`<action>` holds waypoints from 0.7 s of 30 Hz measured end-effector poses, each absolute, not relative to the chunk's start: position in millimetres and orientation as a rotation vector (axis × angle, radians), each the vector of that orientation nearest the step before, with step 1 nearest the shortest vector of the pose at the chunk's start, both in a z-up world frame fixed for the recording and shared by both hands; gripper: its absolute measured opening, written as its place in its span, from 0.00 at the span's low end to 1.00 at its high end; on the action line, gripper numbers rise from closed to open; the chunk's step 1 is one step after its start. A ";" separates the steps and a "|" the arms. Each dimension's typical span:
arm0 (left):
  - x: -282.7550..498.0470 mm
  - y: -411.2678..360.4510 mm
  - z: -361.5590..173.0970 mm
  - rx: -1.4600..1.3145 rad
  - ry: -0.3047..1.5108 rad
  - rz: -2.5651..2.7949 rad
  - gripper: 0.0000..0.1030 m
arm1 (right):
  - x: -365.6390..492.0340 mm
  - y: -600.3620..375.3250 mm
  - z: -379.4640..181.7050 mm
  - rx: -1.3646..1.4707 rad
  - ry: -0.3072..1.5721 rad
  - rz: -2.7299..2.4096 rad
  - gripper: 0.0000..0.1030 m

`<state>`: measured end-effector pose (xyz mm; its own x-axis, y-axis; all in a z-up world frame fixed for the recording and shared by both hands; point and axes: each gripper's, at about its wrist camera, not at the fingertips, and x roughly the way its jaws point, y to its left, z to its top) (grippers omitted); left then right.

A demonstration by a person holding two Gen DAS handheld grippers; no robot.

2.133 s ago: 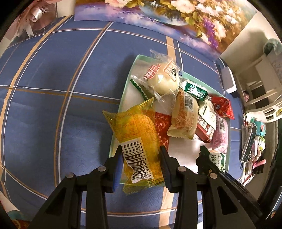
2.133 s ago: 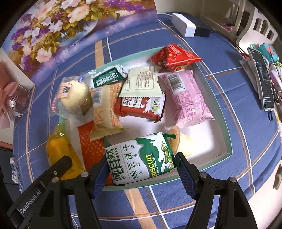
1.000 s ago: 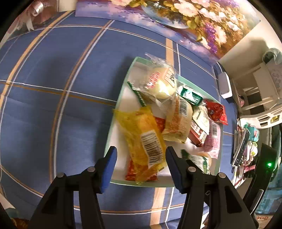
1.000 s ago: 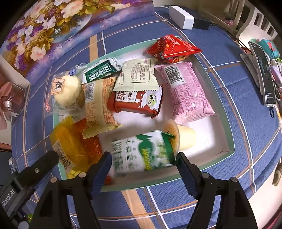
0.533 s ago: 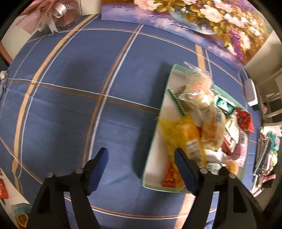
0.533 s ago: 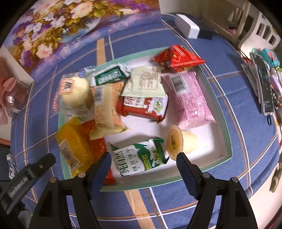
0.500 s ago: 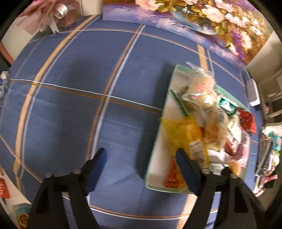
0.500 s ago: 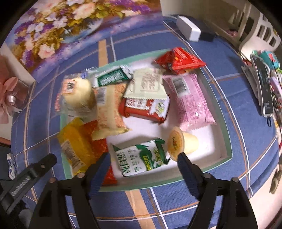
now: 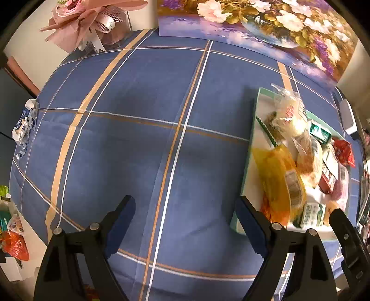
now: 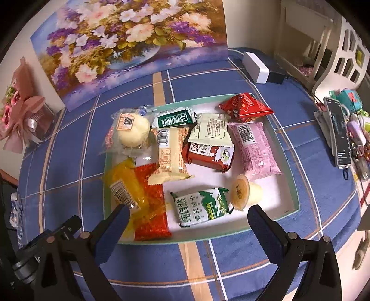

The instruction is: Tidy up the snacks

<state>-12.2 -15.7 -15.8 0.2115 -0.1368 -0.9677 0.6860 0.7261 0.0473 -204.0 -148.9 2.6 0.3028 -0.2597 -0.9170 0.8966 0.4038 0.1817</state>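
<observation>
A pale green tray (image 10: 291, 185) on the blue plaid cloth holds several wrapped snacks. Among them lie a yellow packet (image 10: 126, 185), a green and white biscuit packet (image 10: 201, 207), a jelly cup (image 10: 245, 192) and a pink packet (image 10: 254, 145). My right gripper (image 10: 188, 220) hovers above the tray's near edge, its jaws still opening, with nothing between them. My left gripper (image 9: 185, 208) stands open and empty over bare cloth, left of the tray (image 9: 248, 159). The yellow packet (image 9: 281, 178) lies at the tray's left side there.
A flower painting (image 10: 129, 46) leans on the wall behind the tray. A pink bouquet (image 9: 92, 20) sits at the far left corner. A white box (image 10: 255, 67) and a phone (image 10: 337, 132) with small items lie to the right. Wrappers (image 9: 23, 122) rest at the left table edge.
Both grippers let go of their packets into the tray and opened wide. The left gripper swung left onto bare cloth. The right gripper rose and drew back from the tray.
</observation>
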 end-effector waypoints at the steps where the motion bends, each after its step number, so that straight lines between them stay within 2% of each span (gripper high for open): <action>1: -13.3 -11.6 -13.5 0.530 1.233 -0.613 0.86 | -205.1 -145.5 4.0 0.809 0.954 -0.892 1.00; 21: -23.5 32.1 4.8 0.577 1.156 -0.558 0.86 | -212.3 -101.6 12.0 0.731 0.963 -0.885 1.00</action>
